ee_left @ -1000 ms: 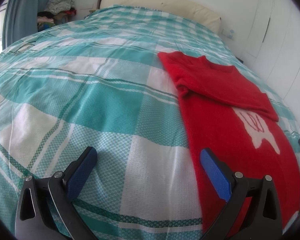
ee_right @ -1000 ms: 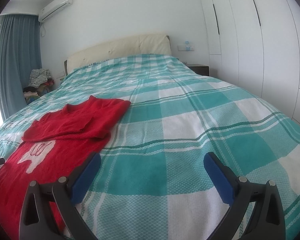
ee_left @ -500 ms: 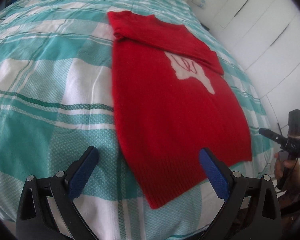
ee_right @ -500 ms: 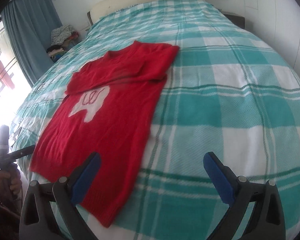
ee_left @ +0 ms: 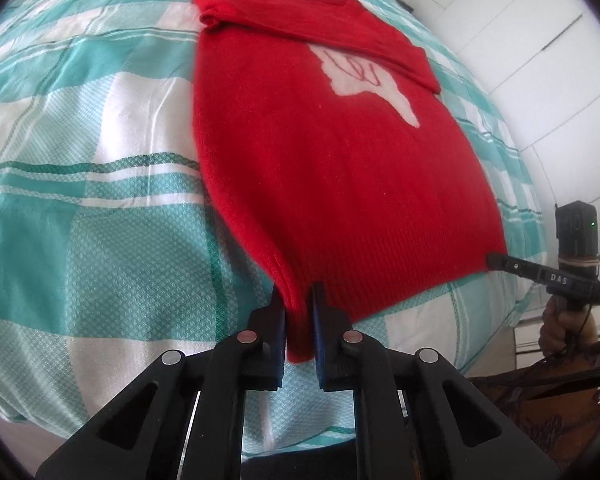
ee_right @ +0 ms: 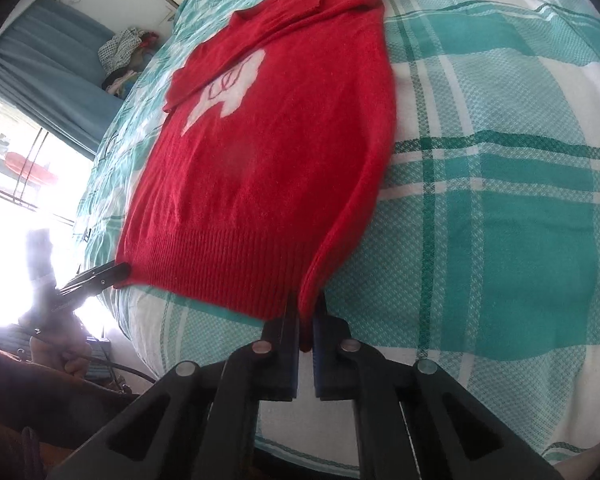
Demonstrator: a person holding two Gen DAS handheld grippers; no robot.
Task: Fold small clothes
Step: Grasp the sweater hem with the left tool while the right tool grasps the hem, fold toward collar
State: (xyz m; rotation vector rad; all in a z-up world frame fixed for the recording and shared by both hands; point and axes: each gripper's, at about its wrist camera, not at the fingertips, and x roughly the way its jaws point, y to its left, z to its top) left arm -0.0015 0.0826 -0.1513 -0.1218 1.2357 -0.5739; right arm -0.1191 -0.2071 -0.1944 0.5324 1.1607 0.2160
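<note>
1. The left gripper [ee_left: 299, 312] has its jaws pressed together on the near left corner of the red sweater [ee_left: 332, 168], pinching the ribbed hem [ee_left: 384, 272]. Only a narrow tab of knit sits between the blue pads, so the corner could likely slide out once it is lifted, since the weight of the garment would pull against a shallow bite.

2. The right gripper [ee_right: 307, 320] is likewise clamped on the opposite hem corner, where the fabric bunches into a ridge. If one pinch holds more layers than the other, the fold would probably come out skewed.

3. Either pinch may also have caught some of the checked bedspread [ee_left: 112, 248] beneath. It cannot be told from these views. If so, lifting would drag the cover and wrinkle the surface under the fold.

4. The sweater lies flat on the bed, hem toward the person and collar away. Its hem lies close to the mattress edge, so slack let go here could let the lower part slide off the bed.

5. Farther up, the white motif [ee_left: 364, 76] marks the chest, and just past it the sleeves [ee_left: 312, 20] are already folded across. Carrying the hem up too fast or unevenly could knock those sleeves loose or leave the hem crooked against the collar.
</note>
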